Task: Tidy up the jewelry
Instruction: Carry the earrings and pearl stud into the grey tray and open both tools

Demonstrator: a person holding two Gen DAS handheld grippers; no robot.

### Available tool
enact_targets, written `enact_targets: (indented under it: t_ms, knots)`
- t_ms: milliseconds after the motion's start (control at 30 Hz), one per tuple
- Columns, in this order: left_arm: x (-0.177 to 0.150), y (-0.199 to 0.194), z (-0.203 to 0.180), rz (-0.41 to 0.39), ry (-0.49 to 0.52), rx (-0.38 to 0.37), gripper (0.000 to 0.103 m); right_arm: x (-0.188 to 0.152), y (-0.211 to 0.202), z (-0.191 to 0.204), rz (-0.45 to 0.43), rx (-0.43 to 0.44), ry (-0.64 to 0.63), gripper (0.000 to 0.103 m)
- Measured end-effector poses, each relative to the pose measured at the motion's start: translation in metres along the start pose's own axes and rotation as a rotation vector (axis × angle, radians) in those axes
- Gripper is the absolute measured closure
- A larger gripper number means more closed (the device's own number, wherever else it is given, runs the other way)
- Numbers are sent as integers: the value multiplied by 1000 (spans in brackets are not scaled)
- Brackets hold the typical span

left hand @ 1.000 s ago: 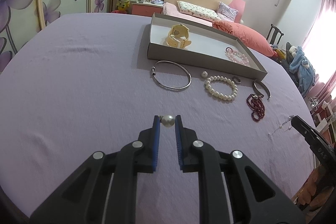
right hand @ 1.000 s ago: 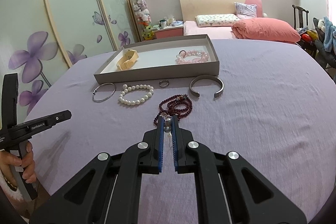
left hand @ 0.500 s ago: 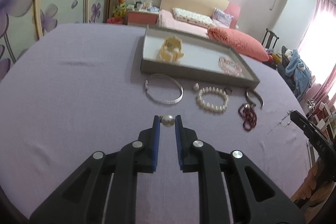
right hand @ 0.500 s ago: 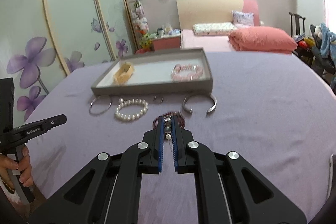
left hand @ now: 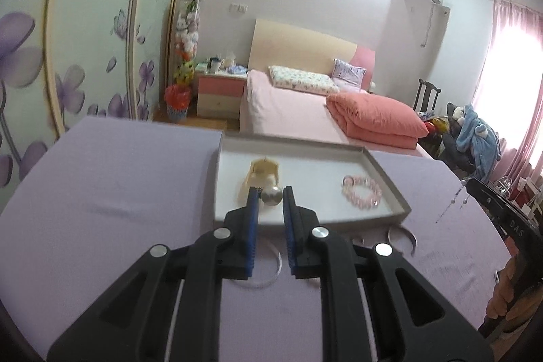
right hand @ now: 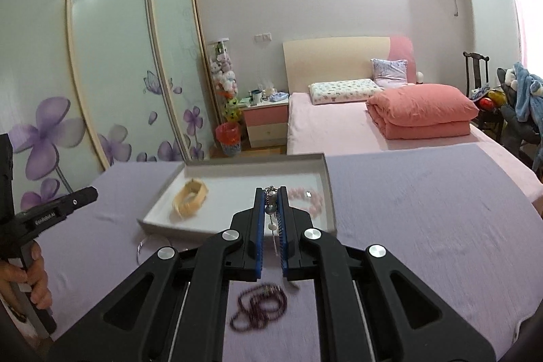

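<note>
Pearl-grey and round, a single bead (left hand: pixel 272 195) is pinched between the blue pads of the left gripper (left hand: pixel 269 196), held above the table and in line with the open grey tray (left hand: pixel 387 173) directly ahead. A thin beaded chain (right hand: pixel 271 212) is clamped in the right gripper (right hand: pixel 270 204), its long axis hanging down between the narrowly closed jaws. Both loads are carried toward the tray, where a tan watch (right hand: pixel 190 203) and a pink bracelet (left hand: pixel 361 191) are already laid. A dark red bead string (right hand: pixel 259 304) is left on the purple cloth (right hand: pixel 424 209) below the right gripper. The left bead is judged nearer the bare white floor between watch and bracelet.
</note>
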State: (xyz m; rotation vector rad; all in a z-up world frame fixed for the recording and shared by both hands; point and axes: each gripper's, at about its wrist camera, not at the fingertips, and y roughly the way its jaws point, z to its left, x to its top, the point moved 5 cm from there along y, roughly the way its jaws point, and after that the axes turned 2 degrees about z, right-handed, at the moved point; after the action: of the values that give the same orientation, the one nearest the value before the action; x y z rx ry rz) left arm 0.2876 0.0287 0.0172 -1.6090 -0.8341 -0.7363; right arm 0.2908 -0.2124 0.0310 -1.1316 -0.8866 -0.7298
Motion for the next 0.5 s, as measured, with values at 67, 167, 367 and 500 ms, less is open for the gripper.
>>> enact_targets:
  t_ms: [67,167,367,500]
  knots:
    - [11,10,-5,-14,15,-3,88,7,11,0,-2,15,5,95]
    - [22,23,-10,-27,27,-4,88,15,29,2,5,25,4,95]
    - [36,64,-13,-14,25,-8,88,21,72,2,38,39,16,95]
    - [38,88,-15,11,28,-10,88,17,99,-1,74,52,35,95]
